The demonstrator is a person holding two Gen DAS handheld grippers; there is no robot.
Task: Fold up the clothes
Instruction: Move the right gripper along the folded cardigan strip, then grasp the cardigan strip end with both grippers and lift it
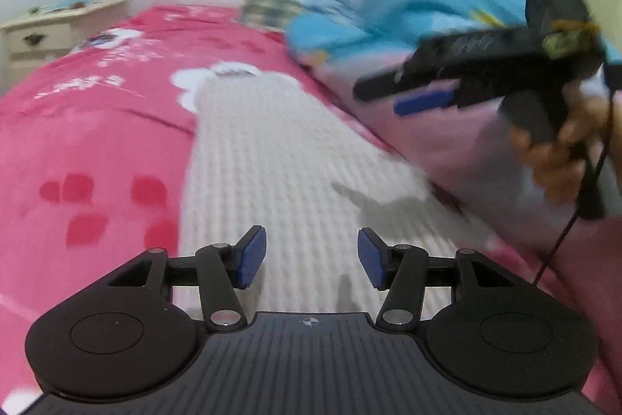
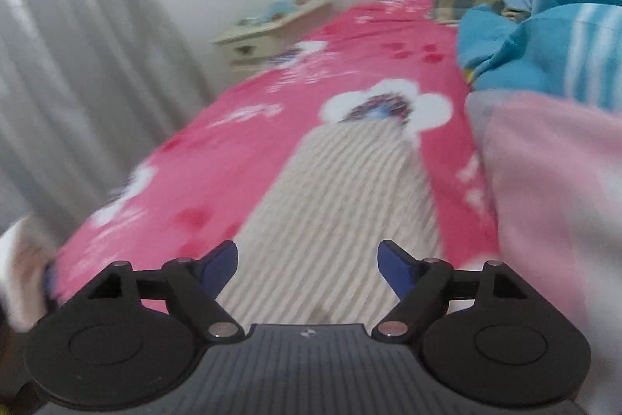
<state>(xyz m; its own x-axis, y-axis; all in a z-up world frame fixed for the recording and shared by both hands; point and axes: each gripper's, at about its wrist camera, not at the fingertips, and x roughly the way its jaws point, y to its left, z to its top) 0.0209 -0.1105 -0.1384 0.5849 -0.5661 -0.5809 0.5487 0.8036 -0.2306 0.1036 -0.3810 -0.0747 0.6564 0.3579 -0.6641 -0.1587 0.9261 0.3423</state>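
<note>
Both grippers (image 1: 312,257) (image 2: 307,269) hover, apparently empty, over white knit (image 1: 295,158).

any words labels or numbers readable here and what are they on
None can be read.
White lettering on the pink bedsheet: too blurred to read.
Crosshair mark on the left claw body: a symbol, no text.
Green light on the right claw: no text.

White ribbed garment (image 1: 295,150) on pink flowered bedsheet (image 1: 97,127).
</note>
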